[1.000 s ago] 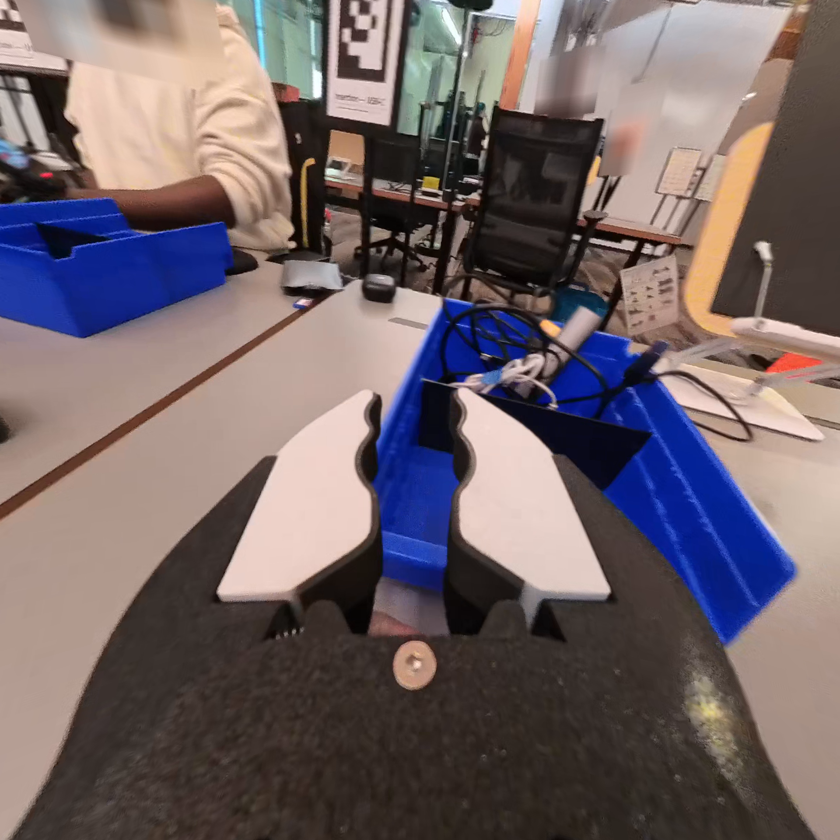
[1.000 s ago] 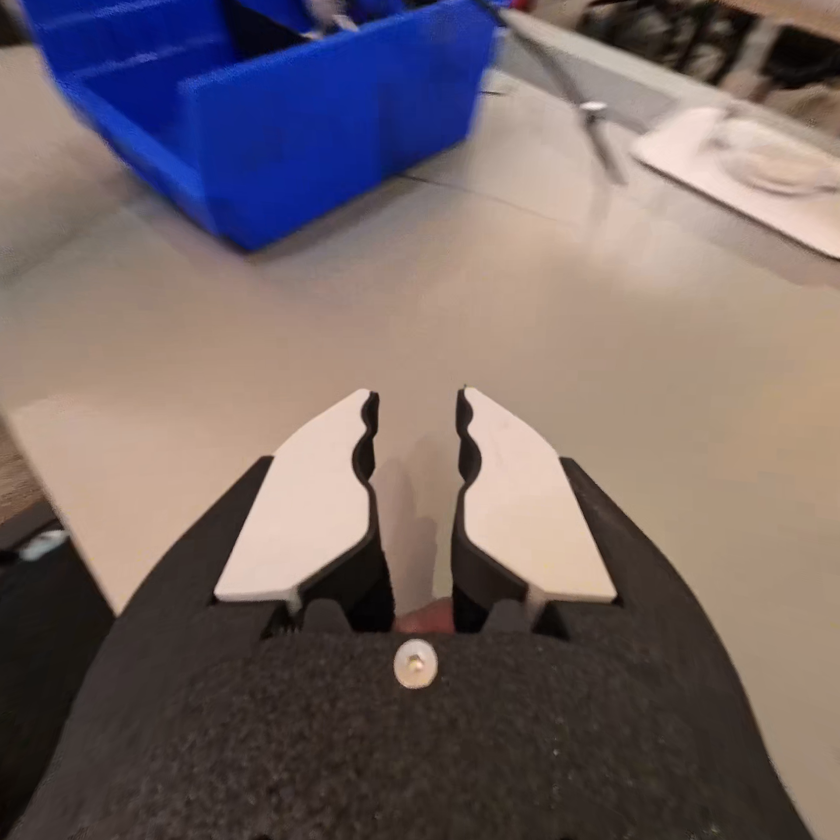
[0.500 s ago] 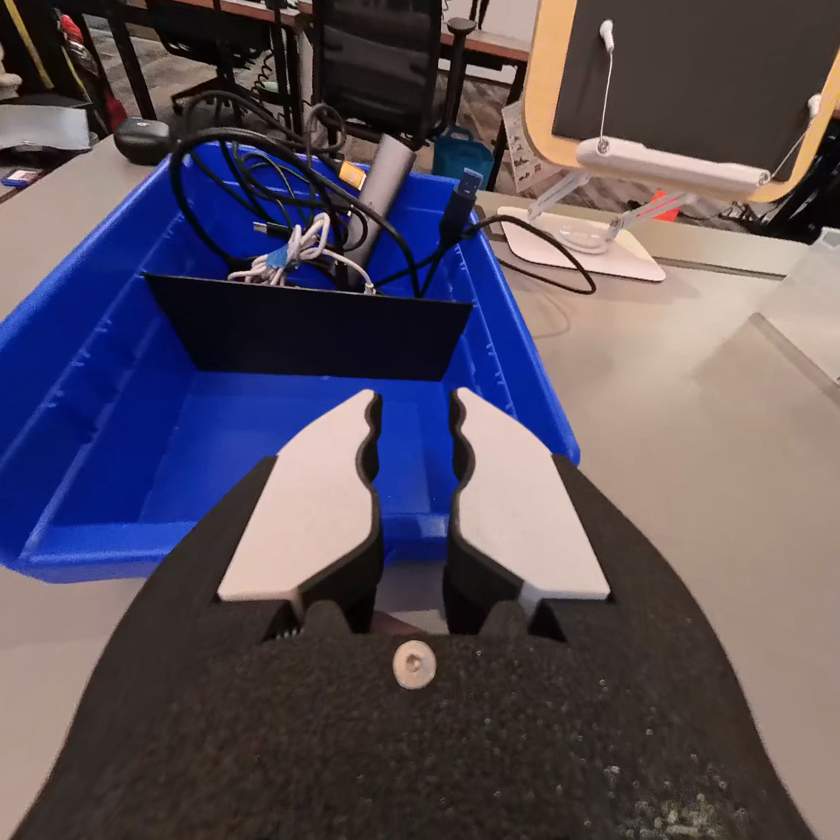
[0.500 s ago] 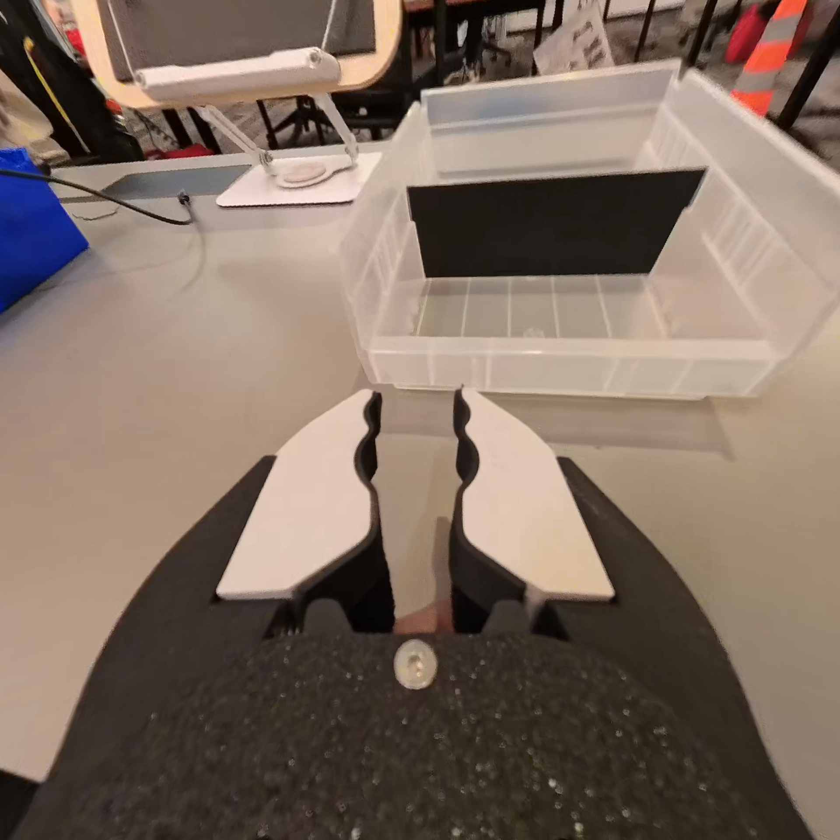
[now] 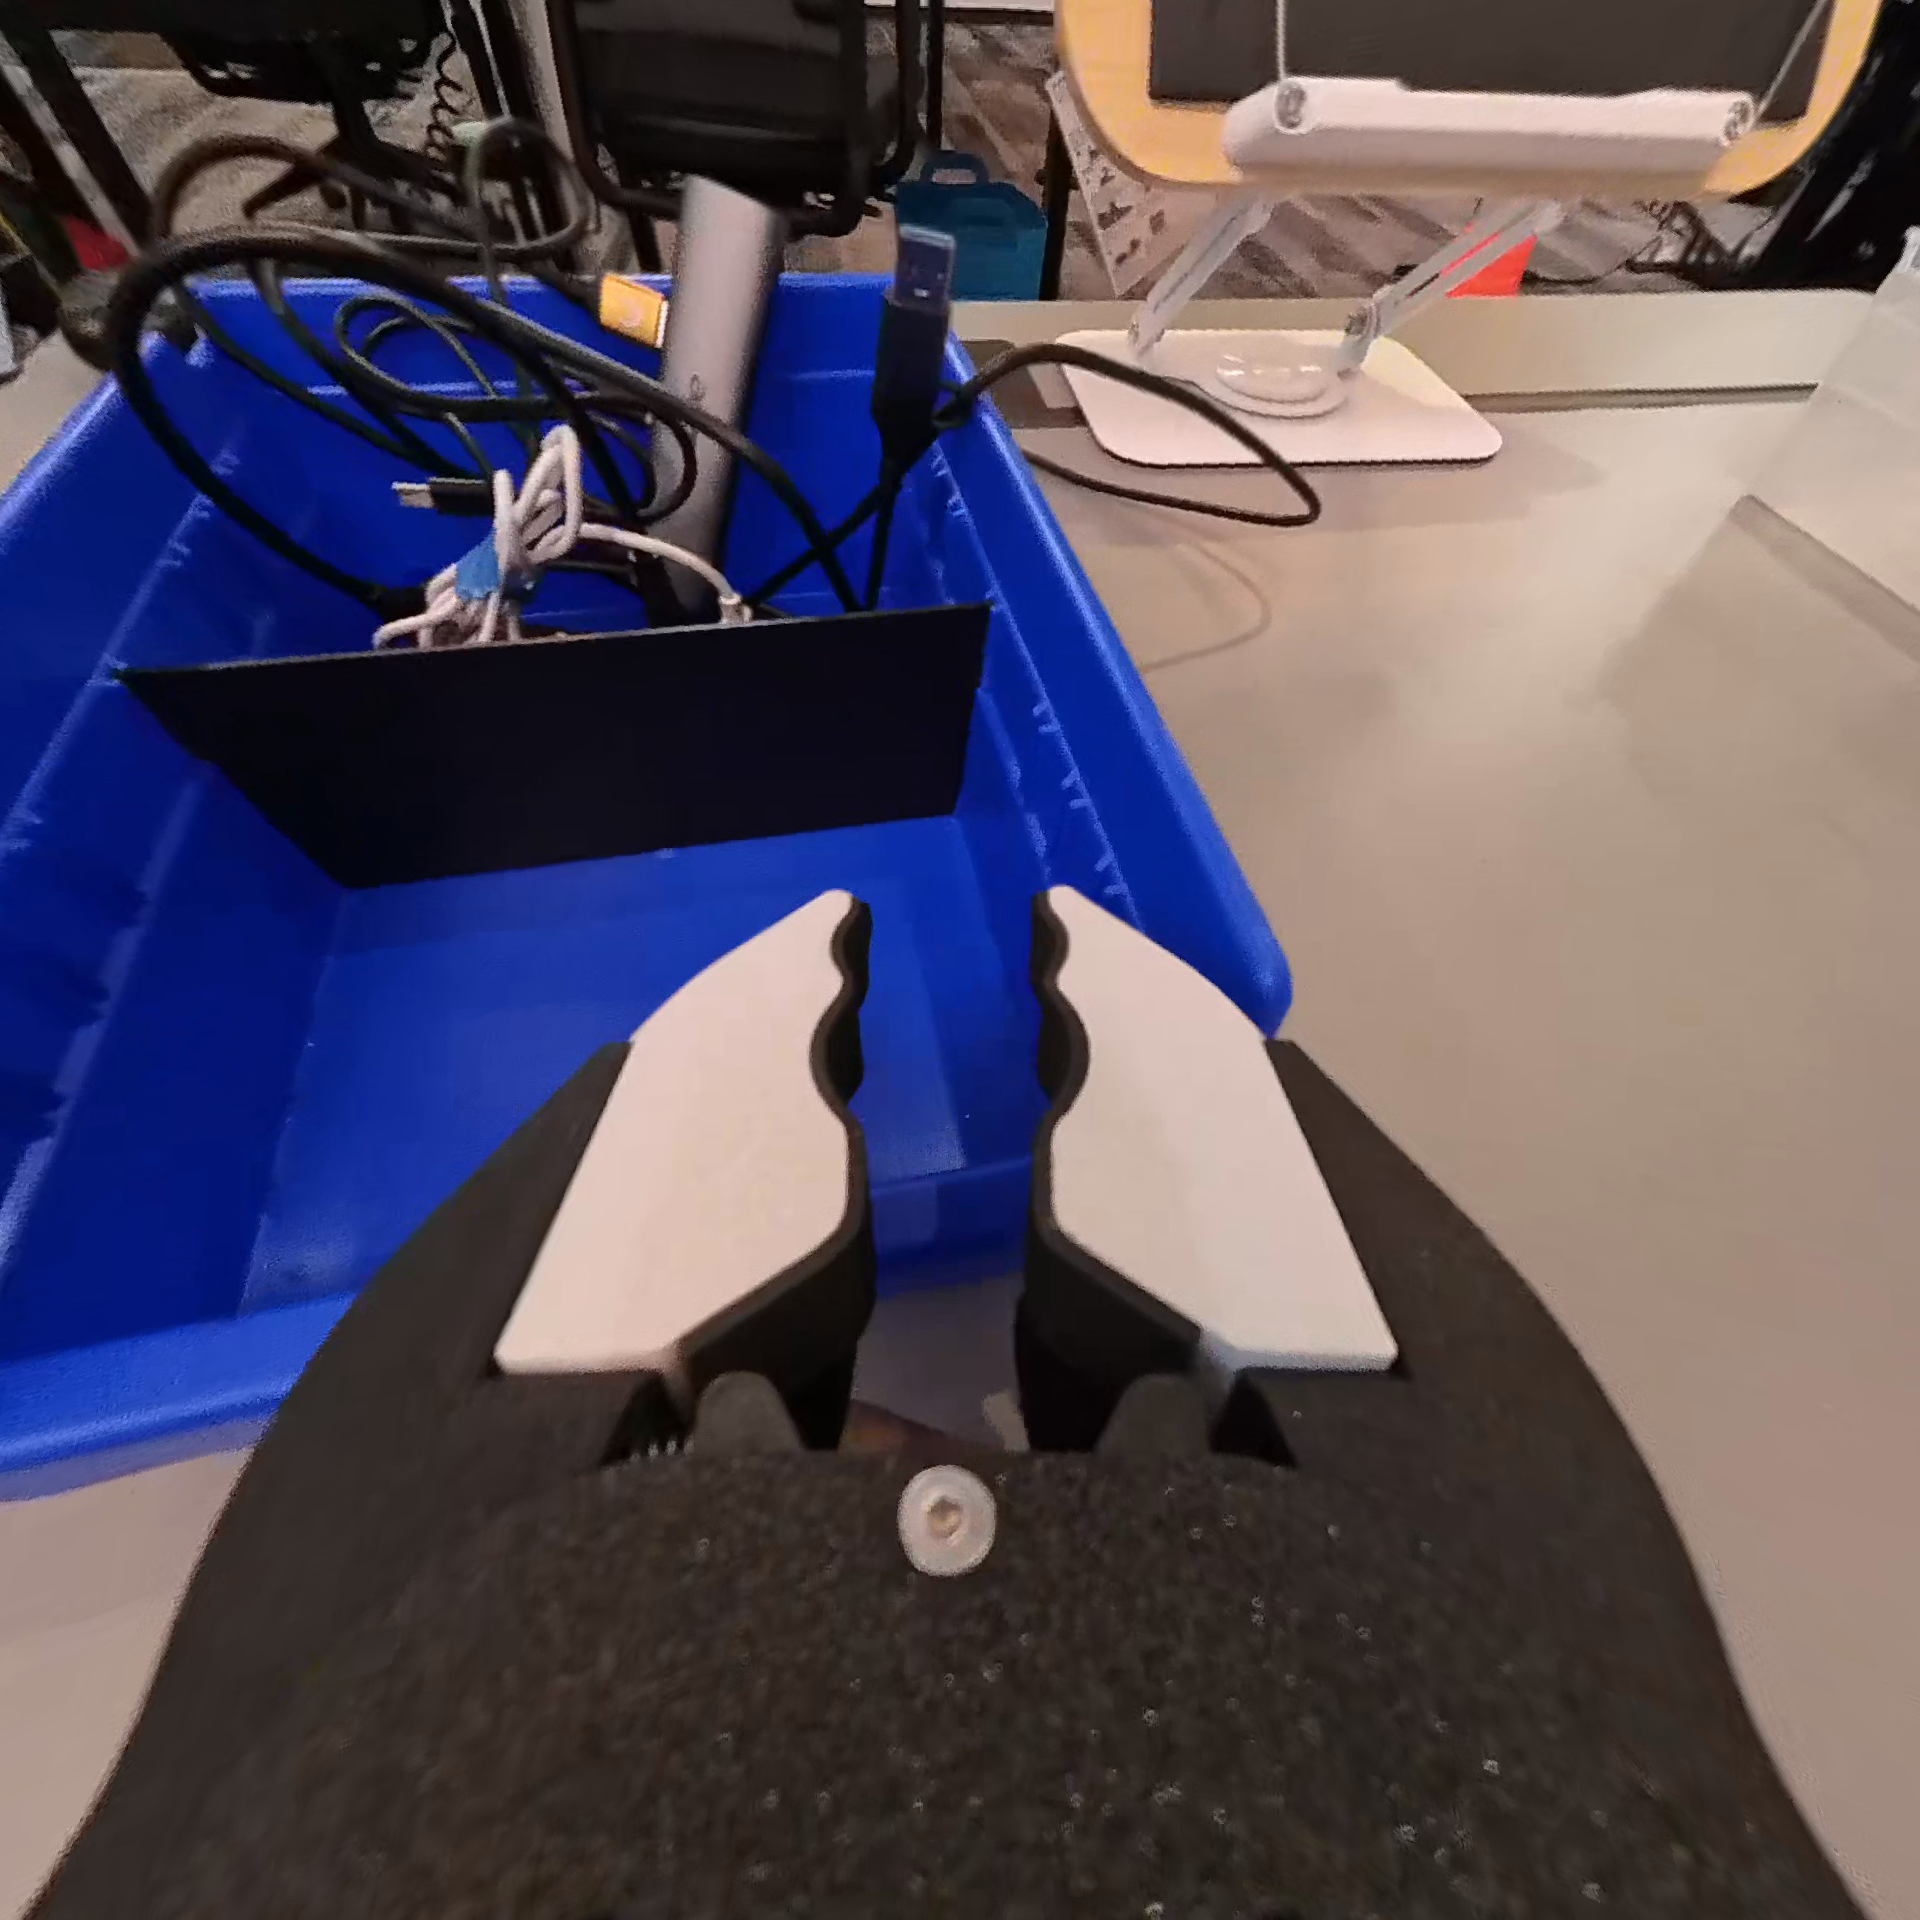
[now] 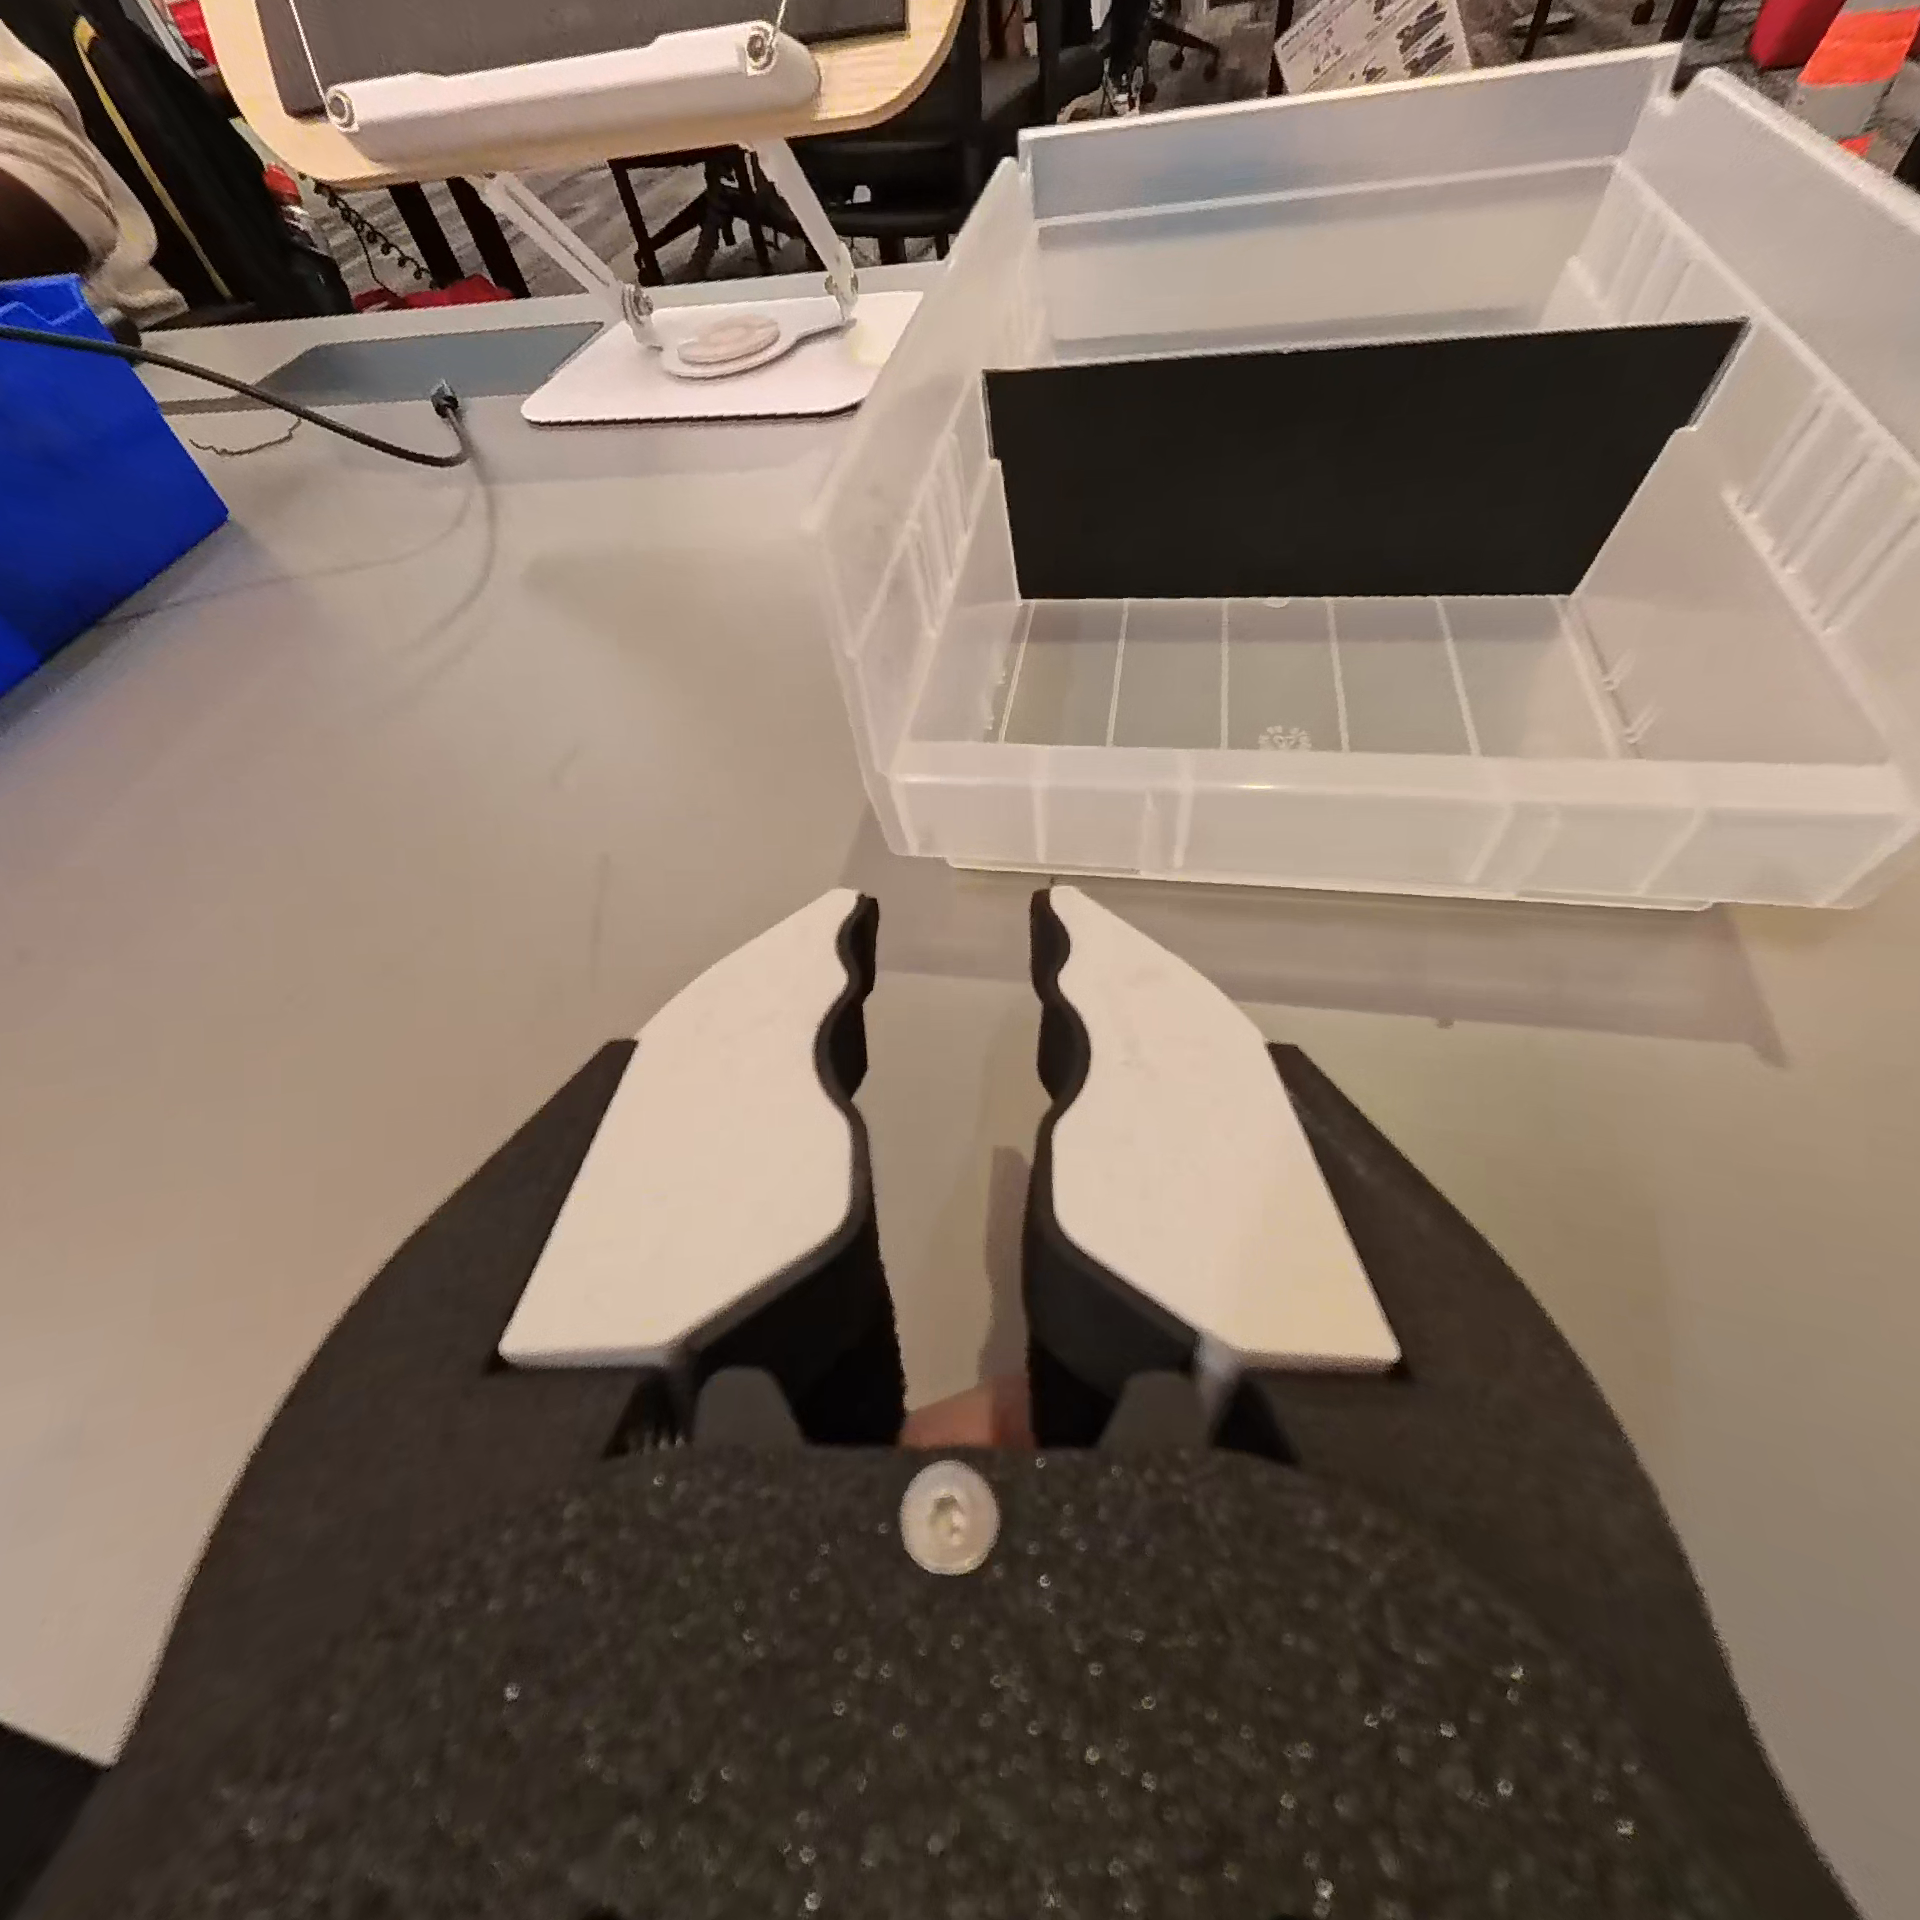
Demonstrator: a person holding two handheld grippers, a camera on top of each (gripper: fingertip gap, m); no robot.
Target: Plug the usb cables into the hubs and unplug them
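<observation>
Both pairs of fingers stand narrowly parted and hold nothing: the left gripper (image 5: pixel 943 914) hangs over the near, empty compartment of the blue bin (image 5: pixel 1091 748), and the right gripper (image 6: pixel 951 909) hovers above bare grey table (image 6: pixel 364 831), touching nothing.

Over the last second the left wrist view has swung from a low look along the table, past the bin's near corner, to a steeper look down into the bin, and in the last half second it has closed in a little further. The right wrist view has turned away from the blue bin to face the clear bin (image 6: pixel 1299 810), which sits on the right with its near compartment empty behind a low front wall and a black divider (image 6: pixel 1340 478) across it. I read this as the approach: nothing is plugged yet, and the left side is lining up for a first pick.

All the task's things lie in the far compartment of the blue bin, behind its dark divider (image 5: pixel 582 738). A grey hub (image 5: pixel 717 343) leans upright against the far wall, with black cables (image 5: pixel 343 364) looped around it, a bundled white cable (image 5: pixel 520 540) low beside it, and a blue USB plug (image 5: pixel 920 301) poking above the right rim. One black cable trails out over that rim onto the table, near a white stand (image 5: pixel 1278 405).
</observation>
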